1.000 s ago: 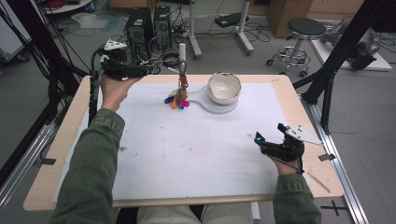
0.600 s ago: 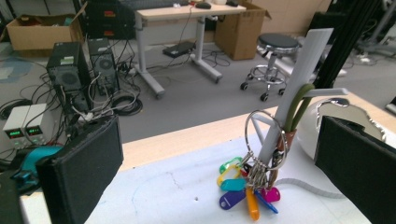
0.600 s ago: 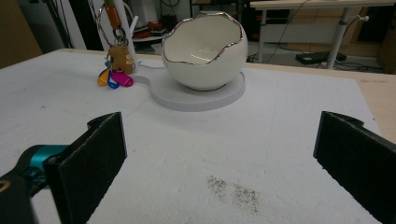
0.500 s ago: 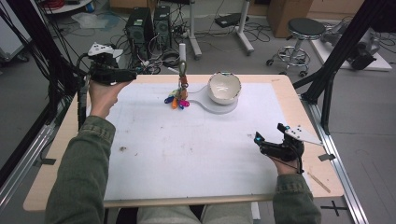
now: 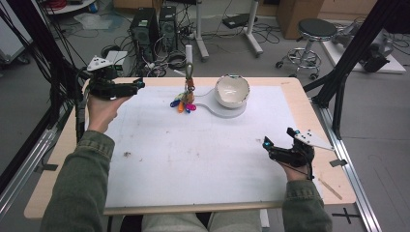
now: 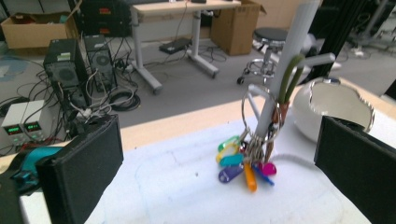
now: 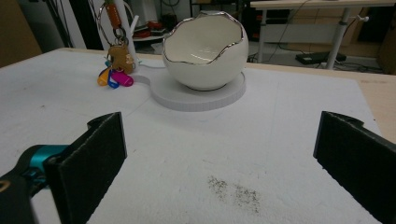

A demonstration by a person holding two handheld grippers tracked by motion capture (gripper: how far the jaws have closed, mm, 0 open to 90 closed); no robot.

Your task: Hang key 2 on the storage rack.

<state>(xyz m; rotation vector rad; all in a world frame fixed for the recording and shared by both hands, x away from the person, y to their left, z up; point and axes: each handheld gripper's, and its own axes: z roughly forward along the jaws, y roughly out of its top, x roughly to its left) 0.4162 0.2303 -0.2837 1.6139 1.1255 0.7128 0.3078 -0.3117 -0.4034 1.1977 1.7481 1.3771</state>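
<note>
A bunch of keys with coloured tags (image 5: 184, 104) hangs from a white post stand (image 5: 188, 60) at the table's far middle. In the left gripper view the keys (image 6: 243, 163) hang ahead, between the wide-apart jaws of my left gripper (image 6: 219, 182), which is open and empty. In the high view that left gripper (image 5: 135, 87) hovers at the far left corner, pointing right toward the keys. A white egg-shaped bowl (image 5: 232, 90) sits on a round white base (image 5: 227, 110) to the right of the keys. My right gripper (image 5: 276, 139) rests near the front right, open and empty, facing the bowl (image 7: 205, 51).
A white mat (image 5: 193, 154) covers most of the wooden table (image 5: 333, 183). A dark smudge (image 7: 233, 191) marks the mat in front of the right gripper. Computer towers (image 5: 152, 24), cables and a stool (image 5: 316, 31) stand on the floor beyond the far edge.
My left gripper has drifted left and a little nearer at the far left corner. The right gripper, keys and bowl have not moved.
</note>
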